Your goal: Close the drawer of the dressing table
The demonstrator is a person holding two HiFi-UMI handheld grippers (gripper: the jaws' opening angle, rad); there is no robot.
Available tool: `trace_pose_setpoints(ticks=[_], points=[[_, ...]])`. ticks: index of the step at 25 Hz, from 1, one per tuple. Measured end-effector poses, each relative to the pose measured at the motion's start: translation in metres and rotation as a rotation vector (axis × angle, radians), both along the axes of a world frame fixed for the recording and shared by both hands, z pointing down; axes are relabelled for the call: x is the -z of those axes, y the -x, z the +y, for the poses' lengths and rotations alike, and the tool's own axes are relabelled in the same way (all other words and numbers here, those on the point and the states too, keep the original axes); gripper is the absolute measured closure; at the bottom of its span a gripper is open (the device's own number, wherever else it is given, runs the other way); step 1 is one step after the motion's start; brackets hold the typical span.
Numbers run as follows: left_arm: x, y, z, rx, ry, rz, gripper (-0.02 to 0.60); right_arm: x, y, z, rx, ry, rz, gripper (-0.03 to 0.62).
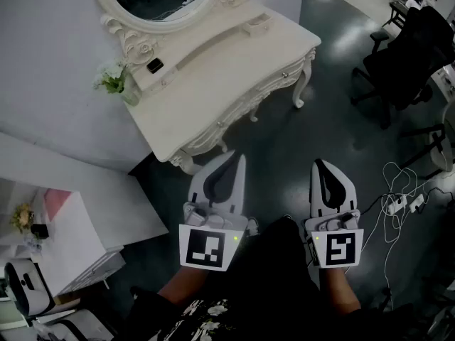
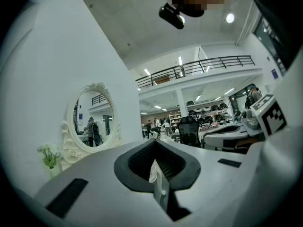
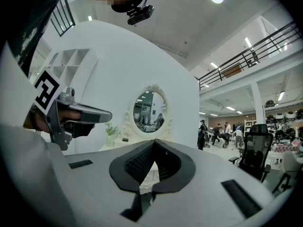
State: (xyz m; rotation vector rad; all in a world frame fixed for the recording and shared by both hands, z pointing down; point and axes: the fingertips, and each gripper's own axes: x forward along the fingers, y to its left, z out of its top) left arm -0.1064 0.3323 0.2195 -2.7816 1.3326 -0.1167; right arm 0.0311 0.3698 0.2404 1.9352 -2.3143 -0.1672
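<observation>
Floor: dark glossy floor (image 1: 284,141) under our tongs.
Ahead: cream carved dressing table (image 1: 213,84); glass vase (image 1: 129,96) holds white flowers (image 1: 110,77).
Tongs: left gripper (image 1: 238,156), right gripper (image 1: 318,163) together, empty.

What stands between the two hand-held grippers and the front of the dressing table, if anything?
Nothing visible does. Only bare dark floor lies between the left hand-held gripper, the right hand-held gripper and the dressing table. The office chair and the cables lie off to the right.
</observation>
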Motion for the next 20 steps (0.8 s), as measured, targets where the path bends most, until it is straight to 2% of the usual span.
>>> trace_pose_setpoints(ticks=[9,14,20], points=[[-0.007,0.012,0.005,0.005,-0.007,0.004,0.578,0.005,0.023,0.007,0.054,-0.043,-0.033,0.597],[-0.004,0.011,0.005,0.027,-0.010,0.005,0.578,0.002,0.010,0.009,0.028,-0.031,-0.011,0.595],[-0.004,-0.013,0.005,0.048,0.005,-0.015,0.578,-0.002,-0.017,0.006,0.046,-0.010,-0.028,0.595]])
